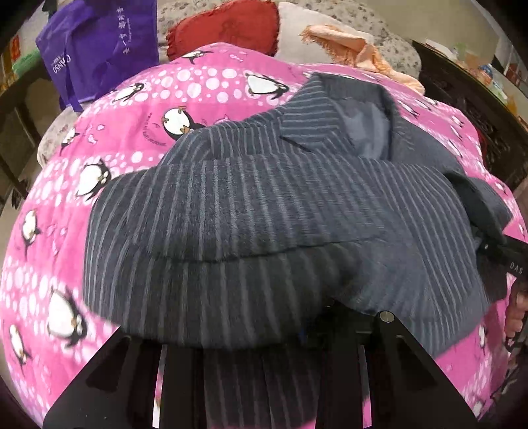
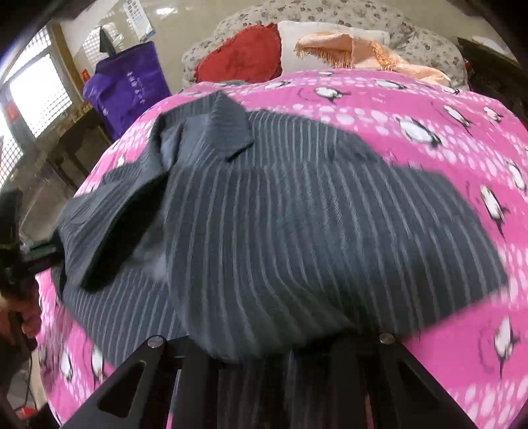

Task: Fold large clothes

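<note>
- The left gripper sits at the near hem of the jacket; striped cloth drapes over its fingers and runs down between them, so it is clenched on the jacket's edge.
- The right gripper is the same at its own stretch of hem: jaws nearly together, with cloth bunched and hanging between the fingers.
- The cloth covers both sets of fingertips, so the pads themselves are out of sight.
- At the far right edge of the left view, a hand grips the other tool's black handle, close beside the jacket's side.
- The jacket is dark grey with thin pale stripes. It lies on the bed, spread over the pink blanket, collar away from the grippers.
- One sleeve is folded across the front; a flap lies turned over near the lapel, showing plain grey lining.
- The blanket carries white dots and penguins and shows on all sides of the jacket.
- Beyond the collar lie a red cushion, a peach cloth with a frayed edge, and a flowered quilt.
- A purple bag stands at the far left of the bed.
</note>
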`<action>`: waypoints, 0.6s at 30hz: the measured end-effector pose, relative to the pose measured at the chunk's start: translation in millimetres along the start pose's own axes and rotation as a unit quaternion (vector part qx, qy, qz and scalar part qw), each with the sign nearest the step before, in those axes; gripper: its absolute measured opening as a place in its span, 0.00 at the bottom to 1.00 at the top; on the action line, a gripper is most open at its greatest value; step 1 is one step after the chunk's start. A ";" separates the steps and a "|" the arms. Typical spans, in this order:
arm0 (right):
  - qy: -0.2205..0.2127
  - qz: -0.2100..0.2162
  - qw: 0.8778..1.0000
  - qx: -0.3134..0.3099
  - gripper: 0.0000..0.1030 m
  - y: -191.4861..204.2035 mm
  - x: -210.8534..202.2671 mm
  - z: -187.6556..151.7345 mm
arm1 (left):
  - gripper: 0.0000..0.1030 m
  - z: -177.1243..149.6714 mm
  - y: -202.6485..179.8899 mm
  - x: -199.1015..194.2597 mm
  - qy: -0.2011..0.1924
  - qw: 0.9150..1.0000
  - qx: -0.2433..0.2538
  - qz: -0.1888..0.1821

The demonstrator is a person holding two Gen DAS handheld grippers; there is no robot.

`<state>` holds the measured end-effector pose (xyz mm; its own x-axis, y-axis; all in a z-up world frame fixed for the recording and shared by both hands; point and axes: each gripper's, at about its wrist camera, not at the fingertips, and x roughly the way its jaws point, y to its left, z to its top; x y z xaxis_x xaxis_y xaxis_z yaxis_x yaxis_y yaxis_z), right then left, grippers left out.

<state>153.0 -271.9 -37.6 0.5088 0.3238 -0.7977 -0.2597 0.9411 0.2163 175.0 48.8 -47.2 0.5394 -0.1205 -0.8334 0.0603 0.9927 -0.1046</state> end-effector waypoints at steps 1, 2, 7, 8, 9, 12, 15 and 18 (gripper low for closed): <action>-0.006 -0.003 1.000 0.000 0.18 -1.9 2.0 9.6 | 0.27 6.1 2.1 1.6 -0.004 1.000 -0.004 0.003; -0.020 -0.002 1.000 -0.002 0.18 -2.9 1.7 21.5 | 0.27 14.8 4.6 2.8 -0.011 1.000 -0.006 0.007; -0.071 0.010 0.997 0.004 0.18 -8.4 -0.9 81.1 | 0.27 72.7 24.3 4.1 -0.051 0.998 -0.040 0.021; -0.078 0.011 0.997 0.009 0.18 -10.7 -1.5 88.5 | 0.27 83.7 26.8 4.3 -0.056 0.997 -0.044 0.029; -0.087 0.010 0.996 0.013 0.18 -12.1 -3.8 98.3 | 0.27 90.9 28.4 3.5 -0.060 0.997 -0.046 0.033; -0.103 0.010 0.994 0.016 0.18 -9.8 -9.5 108.8 | 0.27 97.9 34.5 -2.1 -0.074 0.995 -0.060 0.037; -0.113 0.006 0.994 0.010 0.18 -6.3 -15.8 105.4 | 0.27 91.4 35.0 -6.0 -0.085 0.993 -0.070 0.037; -0.110 -0.005 0.994 0.007 0.18 -7.2 -14.8 93.9 | 0.27 79.9 28.4 -6.6 -0.094 0.992 -0.074 0.027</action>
<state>224.4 -274.4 25.5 0.6790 0.3256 -0.6580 -0.2420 0.9454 0.2182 240.3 78.3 -1.3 0.6870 -0.0492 -0.7250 -0.0895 0.9844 -0.1517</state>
